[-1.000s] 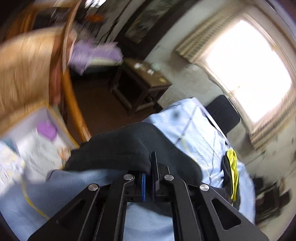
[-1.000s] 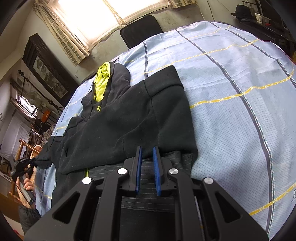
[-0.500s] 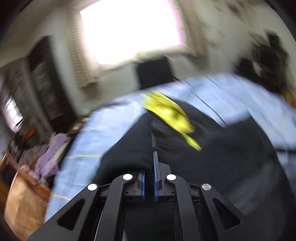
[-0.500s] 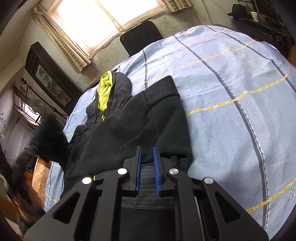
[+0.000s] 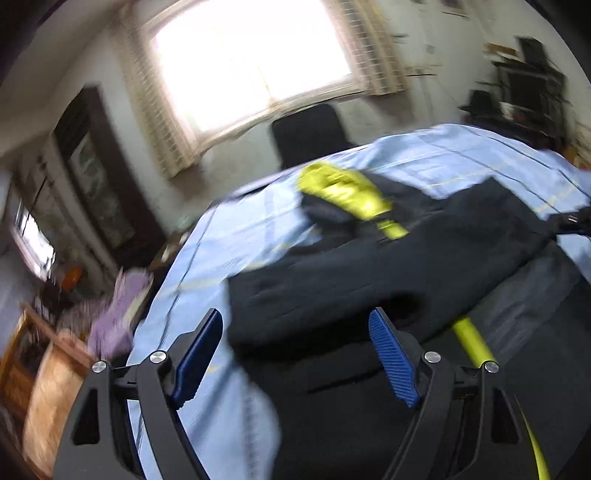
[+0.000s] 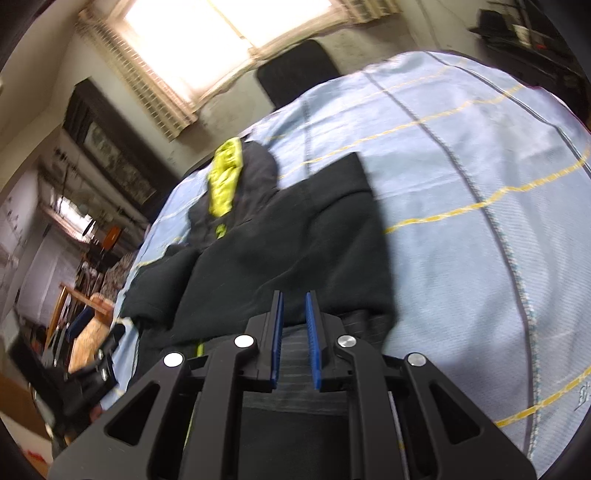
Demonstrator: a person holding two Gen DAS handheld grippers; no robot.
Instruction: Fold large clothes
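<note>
A black hooded jacket [image 6: 295, 240] with a yellow-green hood lining [image 6: 223, 177] lies on the pale blue checked bed cover [image 6: 480, 221]. Both sleeves lie folded across its body. In the left wrist view the jacket [image 5: 406, 266] fills the middle, its folded left sleeve [image 5: 295, 302] just ahead of my left gripper [image 5: 295, 328], which is open and empty above it. My right gripper [image 6: 294, 310] hovers over the jacket's striped hem [image 6: 295, 369], its jaws nearly closed with a narrow gap and nothing visibly between them.
A black chair [image 6: 295, 74] stands under the bright window [image 6: 221, 29] beyond the bed. Wooden furniture and purple cloth [image 5: 114, 317] sit left of the bed. Shelves with clutter [image 5: 528, 96] stand at the far right.
My left gripper swung the sleeve over onto the jacket's body, then opened and let it go. My right gripper stayed over the hem, tilting slightly.
</note>
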